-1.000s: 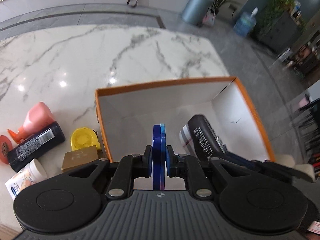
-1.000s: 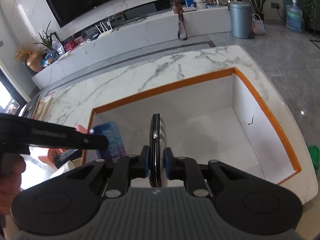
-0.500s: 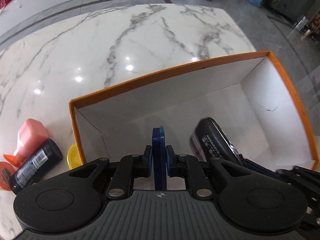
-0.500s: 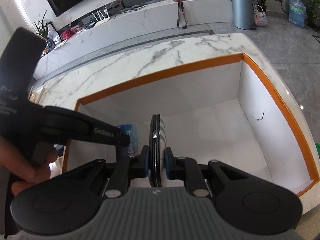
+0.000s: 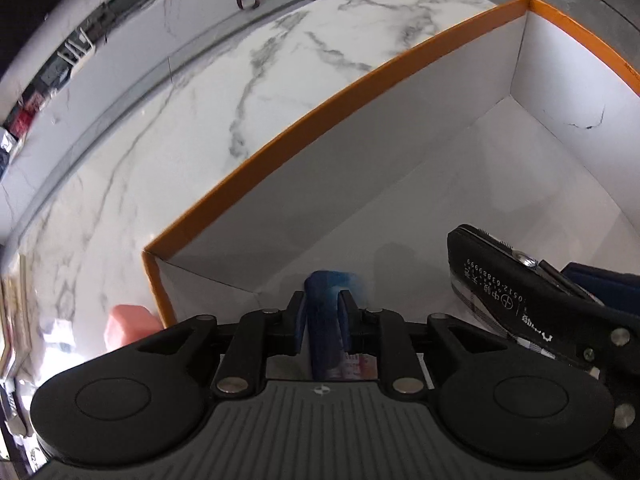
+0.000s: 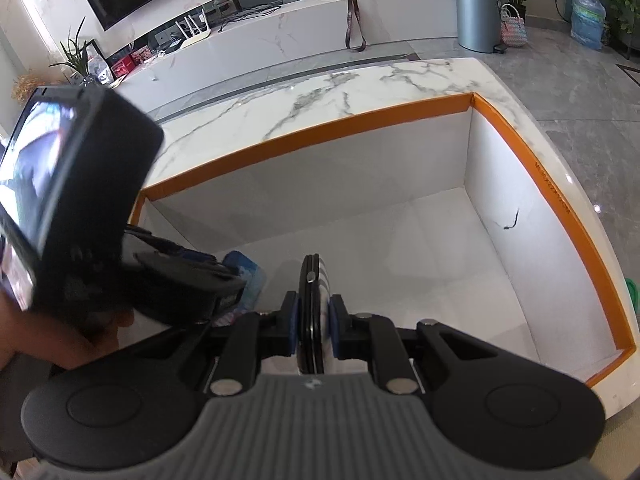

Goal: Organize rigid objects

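White marble with grey veining forms the table [image 6: 360, 80], which carries the items under inspection. An orange-rimmed box [image 6: 304, 132] with white inner walls stands on it and fills most of both views; a dark scuff marks its right inner wall.

Left gripper [image 5: 322, 312] points steeply down into the near left corner of the box. Its fingers [image 5: 297, 320] have just been opening. A blue flat pack [image 5: 323, 320] stands on edge between them, tilted and blurred; a gap shows on the left side, so the pads no longer clamp it. Whether the pack's lower edge rests on the box floor cannot be told. In the right wrist view the same pack shows beyond the left gripper's black body, low in the near left part of the box.

Right gripper [image 6: 314, 324] sits over the near middle of the box, its fingers clenched on a thin black case [image 6: 311, 304] held on edge, with a pale patterned face on its right side.

A pink object [image 5: 128, 322] lies on the table just outside the box's left wall.
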{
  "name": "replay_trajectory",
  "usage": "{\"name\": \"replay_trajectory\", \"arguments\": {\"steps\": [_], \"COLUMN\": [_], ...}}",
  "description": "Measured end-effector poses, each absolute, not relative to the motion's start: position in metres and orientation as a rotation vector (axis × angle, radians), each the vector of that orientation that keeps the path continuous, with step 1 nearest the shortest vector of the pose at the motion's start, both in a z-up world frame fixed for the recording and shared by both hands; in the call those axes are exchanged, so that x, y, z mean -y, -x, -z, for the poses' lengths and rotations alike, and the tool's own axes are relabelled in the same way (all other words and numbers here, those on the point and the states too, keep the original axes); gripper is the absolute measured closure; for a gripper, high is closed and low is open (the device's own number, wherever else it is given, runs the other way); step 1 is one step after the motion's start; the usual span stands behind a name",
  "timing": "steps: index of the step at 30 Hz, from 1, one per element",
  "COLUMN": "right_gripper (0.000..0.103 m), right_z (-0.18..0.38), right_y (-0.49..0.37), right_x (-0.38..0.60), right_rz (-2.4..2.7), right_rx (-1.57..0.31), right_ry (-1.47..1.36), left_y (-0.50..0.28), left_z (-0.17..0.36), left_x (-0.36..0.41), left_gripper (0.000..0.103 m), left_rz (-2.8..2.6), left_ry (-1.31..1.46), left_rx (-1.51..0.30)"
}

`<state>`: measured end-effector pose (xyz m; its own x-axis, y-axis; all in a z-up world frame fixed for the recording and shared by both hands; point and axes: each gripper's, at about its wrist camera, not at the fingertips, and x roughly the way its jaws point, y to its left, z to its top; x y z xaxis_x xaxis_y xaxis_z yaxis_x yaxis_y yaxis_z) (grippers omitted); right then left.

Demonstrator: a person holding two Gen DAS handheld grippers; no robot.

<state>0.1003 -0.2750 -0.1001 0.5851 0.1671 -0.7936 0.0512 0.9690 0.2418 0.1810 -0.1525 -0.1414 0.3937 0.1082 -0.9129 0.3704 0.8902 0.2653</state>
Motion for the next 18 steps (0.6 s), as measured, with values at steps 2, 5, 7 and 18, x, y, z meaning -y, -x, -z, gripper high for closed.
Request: {"name": "replay_trajectory", "arguments": {"steps": [2,5,7,18], "right_gripper": [0.087,0.088,0.088,0.087], "right_z": [0.1,0.101,0.102,0.106], "right_y": [-0.1,-0.1,-0.101,-0.12], "right_x": [0.275,0.275,0.275,0.265], "right_rz": [-0.068,-0.068,-0.069,-0.112], "right_rx": [-0.948,-0.955,-0.959,-0.986], "right_ry": [-0.251,-0.255,-0.255,-0.295], "left_y": [-0.18,-0.173,-0.167,-0.146], "left_z": [0.131,0.106,0.09,0.063], "left_x": [0.147,0.134,0.12,0.047], "left_gripper": [0.07,0.062,0.061,0.052], "left_rz": [0.196,0.222,0.226,0.133], "left_ry": [-0.407,-0.313,-0.258,0.026], "left_rx": [-1.156,-1.104,-1.062,-1.061]}}
